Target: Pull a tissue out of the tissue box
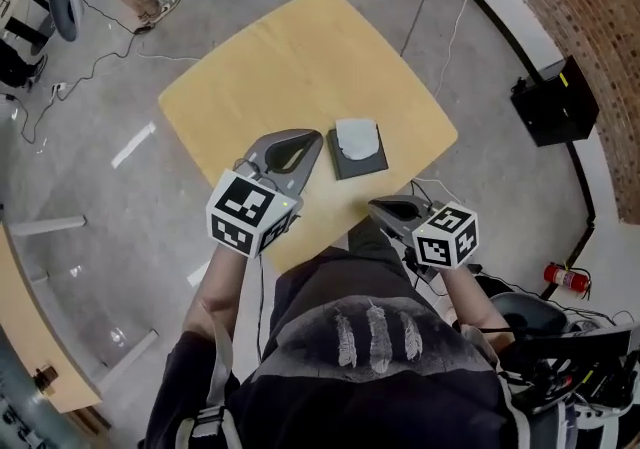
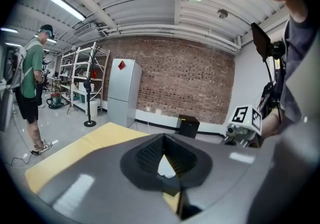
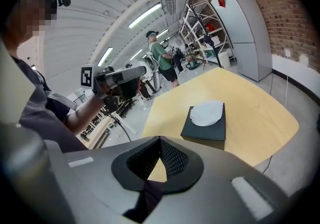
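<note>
The light wooden tabletop [image 1: 290, 57] has rounded corners. The left gripper [image 1: 314, 141] is over it, fingers [image 2: 149, 154] closed tip to tip. The right gripper [image 1: 376, 205] is at the near edge, fingers likewise closed. The dark tissue box [image 1: 365, 166] lies between the grippers, with a white tissue [image 1: 356, 137] on top.

tissue box [image 1: 357, 161] is set on table [image 1: 270, 57] | tissue [image 1: 356, 137] is laid on it | left gripper [image 1: 316, 140] is held just left | right gripper [image 1: 377, 205] is held before it

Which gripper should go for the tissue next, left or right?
Probably left: the left gripper ends just beside the tissue box, while the right gripper hangs back by the table's near edge. Both have shut jaws.
</note>
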A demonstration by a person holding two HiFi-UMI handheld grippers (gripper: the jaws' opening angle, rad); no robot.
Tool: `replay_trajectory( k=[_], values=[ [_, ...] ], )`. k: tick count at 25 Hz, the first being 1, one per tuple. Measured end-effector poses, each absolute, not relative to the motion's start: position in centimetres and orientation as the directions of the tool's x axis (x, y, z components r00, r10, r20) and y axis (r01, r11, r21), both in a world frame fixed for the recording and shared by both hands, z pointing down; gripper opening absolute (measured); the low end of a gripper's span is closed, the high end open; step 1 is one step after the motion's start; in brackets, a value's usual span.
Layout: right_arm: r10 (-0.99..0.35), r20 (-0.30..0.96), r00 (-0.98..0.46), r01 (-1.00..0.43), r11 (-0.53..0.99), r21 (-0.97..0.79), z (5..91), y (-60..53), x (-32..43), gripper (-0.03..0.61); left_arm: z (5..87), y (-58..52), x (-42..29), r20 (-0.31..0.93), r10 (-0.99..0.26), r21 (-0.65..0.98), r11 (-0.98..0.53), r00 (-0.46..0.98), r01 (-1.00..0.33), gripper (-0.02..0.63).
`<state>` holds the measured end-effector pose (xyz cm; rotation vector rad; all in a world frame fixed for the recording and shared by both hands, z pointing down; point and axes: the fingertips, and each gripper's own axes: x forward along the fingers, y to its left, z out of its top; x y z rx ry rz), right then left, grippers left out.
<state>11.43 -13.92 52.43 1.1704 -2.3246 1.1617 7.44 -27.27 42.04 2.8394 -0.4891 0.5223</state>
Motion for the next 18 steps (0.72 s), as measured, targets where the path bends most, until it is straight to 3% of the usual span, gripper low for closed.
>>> replay_trajectory(
  k=[10,16,18],
  values=[
    [-0.531,0.705,-0.470,-0.882,0.268,-0.386,57.8,-18.7,15.9,0.000,46.8,-30.0,10.0,0.479,-0.206,0.163,-0.934,0.853,-0.318,0.005],
    [-0.493,0.736,-0.464,-0.885,0.287,-0.365,59.5,-19.2,16.3,0.000,49.2,-31.4,12.4,0.523,-0.165,0.148,-0.949,0.836,-0.279,0.005],
    [-0.485,0.743,-0.460,-0.887,0.291,-0.359,60.0,-19.4,16.4,0.000,50.1,-31.9,13.1,0.527,-0.142,0.177,-0.946,0.838,-0.271,0.046]
  ],
)
